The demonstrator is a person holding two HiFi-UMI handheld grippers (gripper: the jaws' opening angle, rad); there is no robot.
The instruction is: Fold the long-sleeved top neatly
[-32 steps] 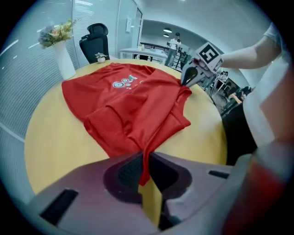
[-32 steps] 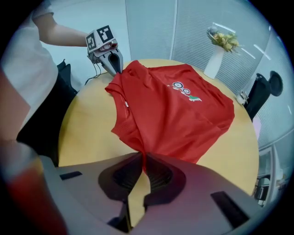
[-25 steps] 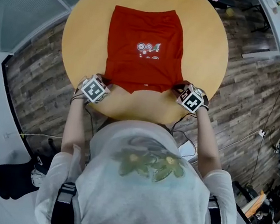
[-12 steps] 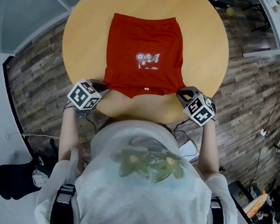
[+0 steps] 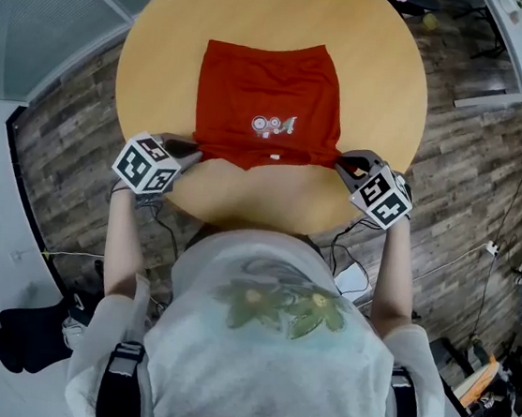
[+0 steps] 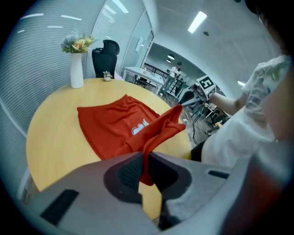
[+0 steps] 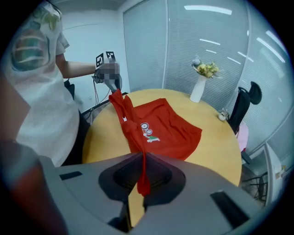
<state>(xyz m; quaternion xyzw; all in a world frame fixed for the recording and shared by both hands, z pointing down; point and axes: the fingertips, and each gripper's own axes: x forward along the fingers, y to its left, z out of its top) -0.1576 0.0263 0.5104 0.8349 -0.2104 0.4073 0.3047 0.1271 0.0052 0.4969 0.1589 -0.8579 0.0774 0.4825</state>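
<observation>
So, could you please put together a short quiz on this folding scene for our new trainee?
1. True or false: the left hand-held gripper and the right hand-held gripper are each shut on the near edge of the red top.
2. What stands near the far edge of the round table? A) a white vase of flowers B) a laptop C) a mug
3. Fill in: the printed motif on the top faces ____ (up or down).
Key: 1 true; 2 A; 3 up.
</observation>
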